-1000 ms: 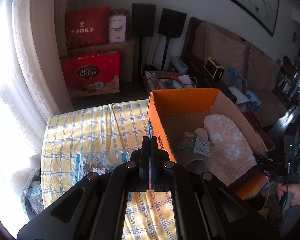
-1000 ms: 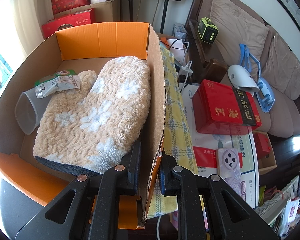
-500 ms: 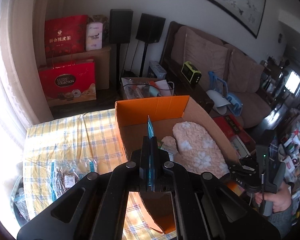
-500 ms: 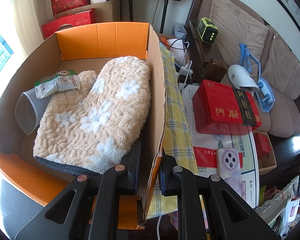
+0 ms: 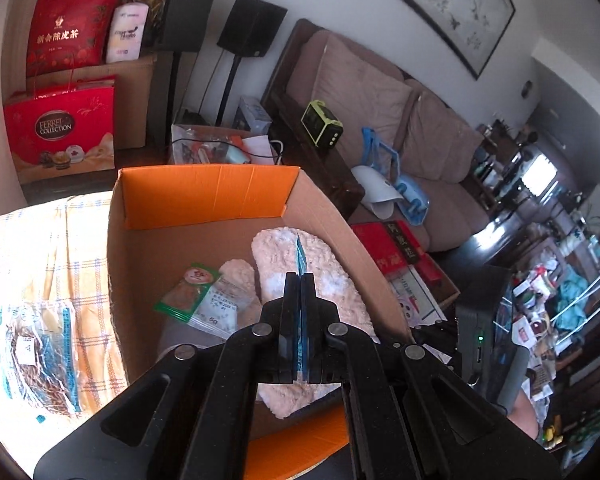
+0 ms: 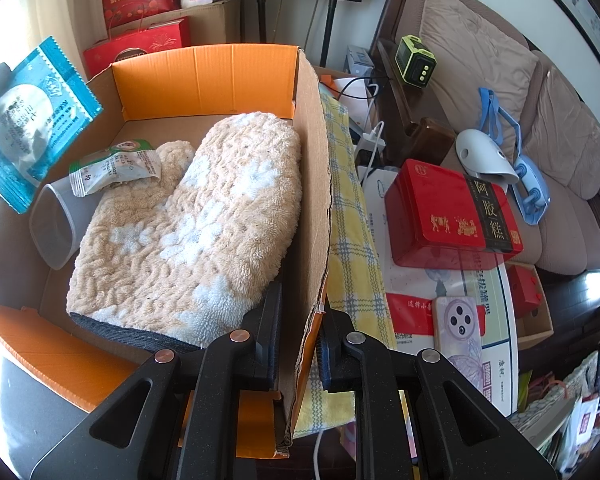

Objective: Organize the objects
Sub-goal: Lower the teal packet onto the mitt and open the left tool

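Observation:
An open cardboard box [image 5: 204, 196] with orange flaps holds a fluffy beige mitten [image 6: 196, 220], a green sachet [image 6: 112, 166] and a clear plastic cup [image 6: 54, 228]. My left gripper [image 5: 300, 280] is shut on a blue snack packet [image 5: 300, 256], seen edge-on, and holds it above the inside of the box; the packet [image 6: 24, 120] also shows at the left of the right wrist view. My right gripper [image 6: 298, 312] straddles the box's right wall [image 6: 310, 184], one finger inside and one outside, the jaws pressing the cardboard.
A clear bag of dried goods [image 5: 40, 352] lies on the yellow checked cloth [image 5: 40, 248] left of the box. A red tin [image 6: 452, 216] and a phone [image 6: 458, 328] lie right of the box. A sofa [image 5: 380, 120] stands behind.
My left gripper has carried the blue packet from above the cloth rightward over the box's left wall to above its inside. The right gripper has held still on the box wall.

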Demonstrator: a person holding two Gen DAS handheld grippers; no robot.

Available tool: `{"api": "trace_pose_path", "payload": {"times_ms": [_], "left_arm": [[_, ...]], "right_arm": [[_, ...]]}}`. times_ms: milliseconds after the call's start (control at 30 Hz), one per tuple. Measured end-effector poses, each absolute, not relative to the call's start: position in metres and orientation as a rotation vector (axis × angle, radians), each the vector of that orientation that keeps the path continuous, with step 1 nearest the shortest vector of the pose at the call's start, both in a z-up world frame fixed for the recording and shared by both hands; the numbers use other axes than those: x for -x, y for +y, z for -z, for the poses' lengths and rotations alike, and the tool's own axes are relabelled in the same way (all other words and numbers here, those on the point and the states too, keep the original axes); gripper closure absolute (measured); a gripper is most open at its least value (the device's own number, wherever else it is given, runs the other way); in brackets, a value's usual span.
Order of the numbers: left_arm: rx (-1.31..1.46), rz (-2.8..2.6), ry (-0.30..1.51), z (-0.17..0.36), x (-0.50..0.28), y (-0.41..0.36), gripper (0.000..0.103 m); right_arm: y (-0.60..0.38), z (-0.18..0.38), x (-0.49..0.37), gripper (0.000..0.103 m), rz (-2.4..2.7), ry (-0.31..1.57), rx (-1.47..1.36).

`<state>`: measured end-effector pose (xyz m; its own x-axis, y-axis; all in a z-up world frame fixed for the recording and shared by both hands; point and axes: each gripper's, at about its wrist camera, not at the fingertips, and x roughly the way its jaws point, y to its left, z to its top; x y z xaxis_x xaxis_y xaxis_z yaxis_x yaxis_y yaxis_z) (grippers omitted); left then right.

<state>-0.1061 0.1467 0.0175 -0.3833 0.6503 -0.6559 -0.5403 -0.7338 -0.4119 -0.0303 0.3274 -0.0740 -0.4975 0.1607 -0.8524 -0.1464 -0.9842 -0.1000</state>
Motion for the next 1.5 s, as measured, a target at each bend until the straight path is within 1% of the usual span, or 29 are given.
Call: {"api": "trace_pose_path", "payload": {"times_ms": [367,633,700,867,967,1100,1167,1233,1300,1367,1400,1433,1500], "left_arm": [[1.185,-2.052,-0.267,0.014,0.110,0.176,0.102],[1.244,-2.022,-0.384,0.035,0.112,0.186,0.102],[1.264,-2.018,-0.386,0.041,0.113,0.189,0.102],[1.316,-2.019,-0.341,0.054,0.112,0.197,0.102],[1.371,-2.041,-0.245,0.060,0.111,0.202,0.102],[1.371,-2.098,-0.132,0.060,0.107,0.203,0.101],[1.371,-2.114,-0.088,0.061,0.104,0.203,0.098],[1.364,-2.130,-0.048,0.060,0.102,0.201,0.091],[1.354,-2.153,-0.009,0.059,0.100,0.200,0.090],[1.347,-2.177,0.028,0.058,0.097,0.199,0.083],[1.342,-2.186,0.039,0.057,0.097,0.198,0.070],[1.335,-2.197,0.045,0.055,0.096,0.197,0.053],[1.297,-2.226,0.033,0.048,0.092,0.192,0.037]], "right_arm": [[0.328,0.074,0.030,0.088,-2.575,-0.022,1.467],[0.328,0.074,0.030,0.088,-2.576,-0.022,1.468],[0.327,0.074,0.030,0.088,-2.576,-0.022,1.468],[0.327,0.074,0.030,0.088,-2.576,-0.021,1.467],[0.327,0.074,0.030,0.088,-2.576,-0.022,1.467],[0.327,0.074,0.030,0.087,-2.576,-0.020,1.467],[0.327,0.074,0.031,0.087,-2.576,-0.018,1.467],[0.327,0.074,0.031,0.087,-2.576,-0.019,1.468],[0.327,0.074,0.031,0.087,-2.575,-0.018,1.468],[0.327,0.074,0.031,0.087,-2.576,-0.018,1.468],[0.327,0.074,0.031,0.087,-2.576,-0.019,1.468],[0.327,0.074,0.031,0.087,-2.576,-0.018,1.467],[0.327,0.074,0.031,0.087,-2.576,-0.019,1.468]]}}
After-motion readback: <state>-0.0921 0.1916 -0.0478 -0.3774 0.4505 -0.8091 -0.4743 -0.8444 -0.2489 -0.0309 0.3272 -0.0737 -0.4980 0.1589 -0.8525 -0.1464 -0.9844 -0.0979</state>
